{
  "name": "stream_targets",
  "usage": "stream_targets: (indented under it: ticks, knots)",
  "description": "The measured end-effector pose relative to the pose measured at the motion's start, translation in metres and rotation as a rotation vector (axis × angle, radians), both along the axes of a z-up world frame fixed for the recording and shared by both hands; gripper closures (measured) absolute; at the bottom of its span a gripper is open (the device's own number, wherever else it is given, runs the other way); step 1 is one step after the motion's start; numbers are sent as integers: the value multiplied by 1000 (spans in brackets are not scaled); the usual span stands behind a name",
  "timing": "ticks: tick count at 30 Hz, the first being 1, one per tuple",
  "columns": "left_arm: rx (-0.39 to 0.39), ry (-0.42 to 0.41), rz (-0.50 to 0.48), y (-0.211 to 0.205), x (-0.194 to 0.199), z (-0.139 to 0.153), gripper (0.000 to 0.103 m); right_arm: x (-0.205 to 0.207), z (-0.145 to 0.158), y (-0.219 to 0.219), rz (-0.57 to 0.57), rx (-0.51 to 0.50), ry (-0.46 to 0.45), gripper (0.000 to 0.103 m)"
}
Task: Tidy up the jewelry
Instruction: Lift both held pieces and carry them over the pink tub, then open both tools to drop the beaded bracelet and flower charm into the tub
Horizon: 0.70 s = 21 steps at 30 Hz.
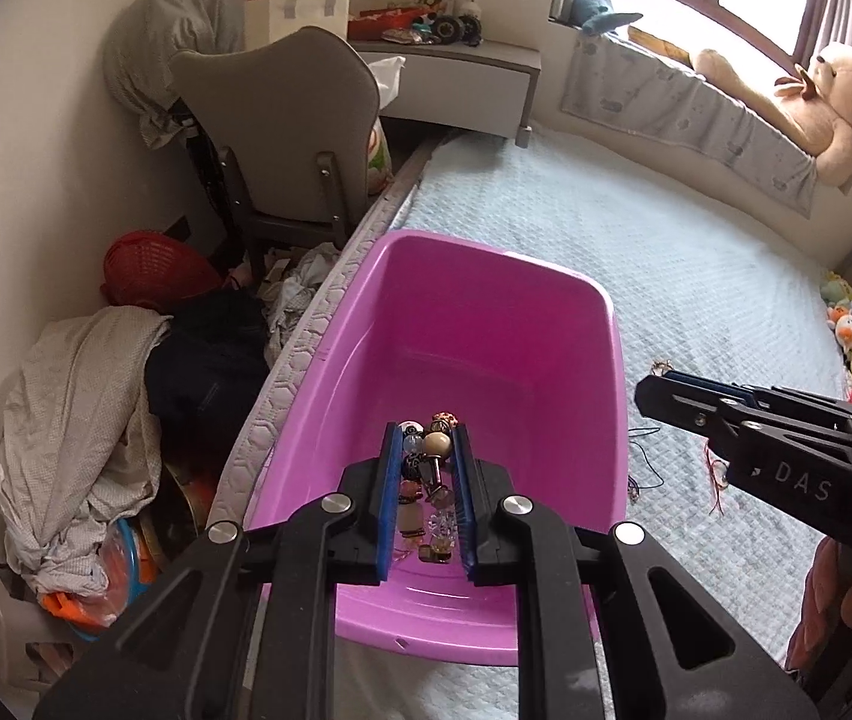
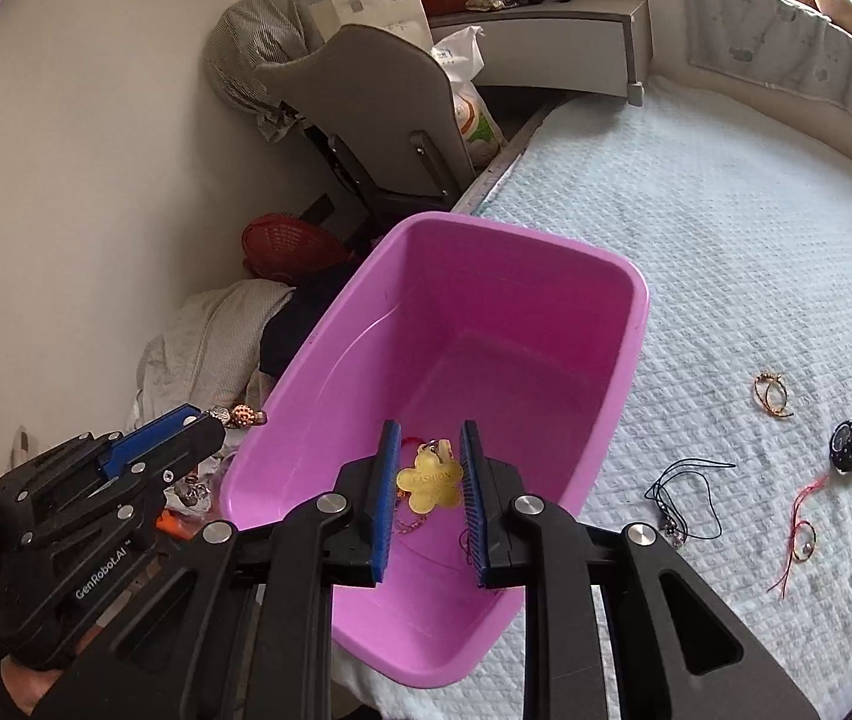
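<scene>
A pink plastic tub (image 1: 489,276) sits on the bed and shows in the right wrist view (image 2: 552,252) too. My left gripper (image 1: 426,438) is over the tub's near end, shut on a beaded bracelet (image 1: 426,468) of mixed beads. My right gripper (image 2: 426,438) is also over the tub, shut on a yellow flower-shaped pendant (image 2: 429,483) with a red cord. On the bedspread right of the tub lie a gold ring piece (image 2: 773,396), a black watch (image 2: 846,445), a dark cord necklace (image 2: 687,495) and a red string bracelet (image 2: 801,531).
The bed (image 1: 636,240) has a pale quilted cover. Left of it stand a grey chair (image 1: 288,132), a red basket (image 1: 153,267) and piles of clothes (image 1: 78,432). A plush bear (image 1: 816,102) lies on the window seat.
</scene>
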<state>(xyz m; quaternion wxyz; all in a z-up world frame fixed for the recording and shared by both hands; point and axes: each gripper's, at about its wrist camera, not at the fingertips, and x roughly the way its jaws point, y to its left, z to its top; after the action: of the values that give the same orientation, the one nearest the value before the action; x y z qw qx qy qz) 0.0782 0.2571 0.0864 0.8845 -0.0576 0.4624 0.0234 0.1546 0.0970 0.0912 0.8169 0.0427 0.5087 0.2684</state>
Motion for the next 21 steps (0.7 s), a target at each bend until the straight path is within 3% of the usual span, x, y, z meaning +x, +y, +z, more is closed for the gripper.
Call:
stream_targets:
  ticks: [11,21]
  knots:
    - [-42,110,-138,15,40,-48,87,32,-39,41,-56,-103,80,83]
    - [-36,190,-172,18,59,-73,86,50,-67,43,-118,-159,191,83]
